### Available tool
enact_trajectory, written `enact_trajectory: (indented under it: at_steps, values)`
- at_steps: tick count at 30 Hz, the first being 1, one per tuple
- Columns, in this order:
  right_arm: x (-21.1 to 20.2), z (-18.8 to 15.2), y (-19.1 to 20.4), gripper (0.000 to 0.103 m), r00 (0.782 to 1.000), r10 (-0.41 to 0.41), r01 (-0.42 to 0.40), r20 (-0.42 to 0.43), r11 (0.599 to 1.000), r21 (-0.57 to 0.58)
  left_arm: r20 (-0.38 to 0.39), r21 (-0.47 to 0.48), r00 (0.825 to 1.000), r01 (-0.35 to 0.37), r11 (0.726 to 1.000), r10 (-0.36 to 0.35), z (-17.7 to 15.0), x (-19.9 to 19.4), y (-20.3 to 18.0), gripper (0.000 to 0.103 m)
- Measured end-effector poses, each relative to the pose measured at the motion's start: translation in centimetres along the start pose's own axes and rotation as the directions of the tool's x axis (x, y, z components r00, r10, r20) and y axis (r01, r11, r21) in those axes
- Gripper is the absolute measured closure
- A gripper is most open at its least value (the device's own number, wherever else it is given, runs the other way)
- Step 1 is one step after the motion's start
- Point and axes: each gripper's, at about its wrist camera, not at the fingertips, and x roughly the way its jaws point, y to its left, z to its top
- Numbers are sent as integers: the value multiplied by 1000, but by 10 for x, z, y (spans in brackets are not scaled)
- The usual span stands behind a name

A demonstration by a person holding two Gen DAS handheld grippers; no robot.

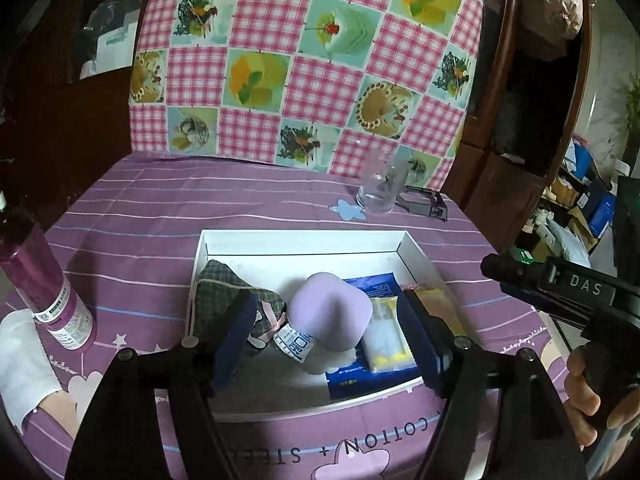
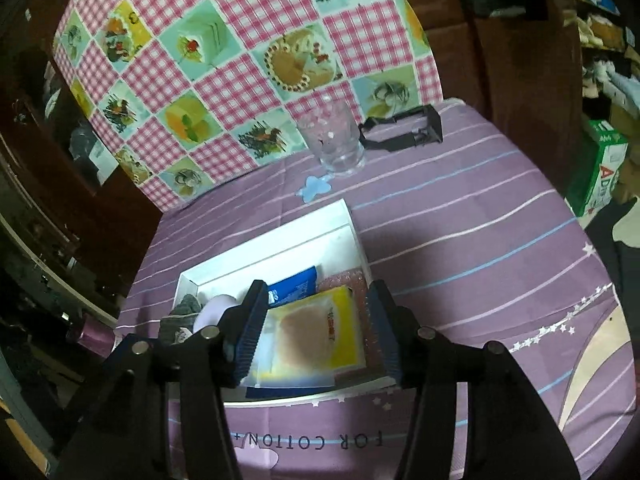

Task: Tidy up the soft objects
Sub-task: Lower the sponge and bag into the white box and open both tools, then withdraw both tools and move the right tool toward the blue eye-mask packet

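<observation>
A white tray (image 1: 300, 236) on the purple striped cloth holds a plaid pouch (image 1: 224, 288), a lilac soft pad (image 1: 332, 312), a blue packet (image 1: 372, 286) and a yellow-and-white packet (image 1: 386, 332). My left gripper (image 1: 326, 300) hangs open above the pouch and the pad, its pads clear of both. In the right wrist view, the tray (image 2: 280, 236) also holds a yellow packet with a round bun (image 2: 312, 332). My right gripper (image 2: 316, 294) stands open over it, and the packet lies flat in the tray below. A hand (image 1: 584, 384) holds the right gripper's body at the left view's right edge.
A clear glass (image 1: 380, 192) (image 2: 336, 144) and a black plastic holder (image 1: 428, 200) (image 2: 404, 128) stand behind the tray. A purple bottle (image 1: 44, 284) and a white cloth (image 1: 20, 352) are at the left. A checkered cloth (image 1: 300, 60) hangs at the back, dark wooden furniture to both sides.
</observation>
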Motion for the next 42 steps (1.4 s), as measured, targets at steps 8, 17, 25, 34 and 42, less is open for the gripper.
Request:
enact_trajectory:
  at_steps: [8, 17, 25, 34, 42]
  values:
    - [-8, -3, 14, 50, 1000, -6, 7, 17, 998, -56, 27, 22, 999, -38, 999, 38, 2, -11, -5, 30]
    - [-42, -7, 25, 50, 996, 34, -26, 77, 994, -109, 54, 20, 996, -74, 997, 73, -8, -52, 3, 30]
    - [-61, -45, 37, 50, 996, 26, -4, 91, 972, -234, 74, 49, 991, -112, 992, 108, -41, -91, 5, 30]
    - [-90, -87, -1, 50, 994, -14, 44, 111, 961, -273, 72, 70, 994, -90, 993, 85, -83, -109, 0, 30]
    - [-97, -117, -20, 50, 996, -1, 29, 86, 948, -317, 37, 68, 996, -85, 994, 82, -113, -110, 8, 30]
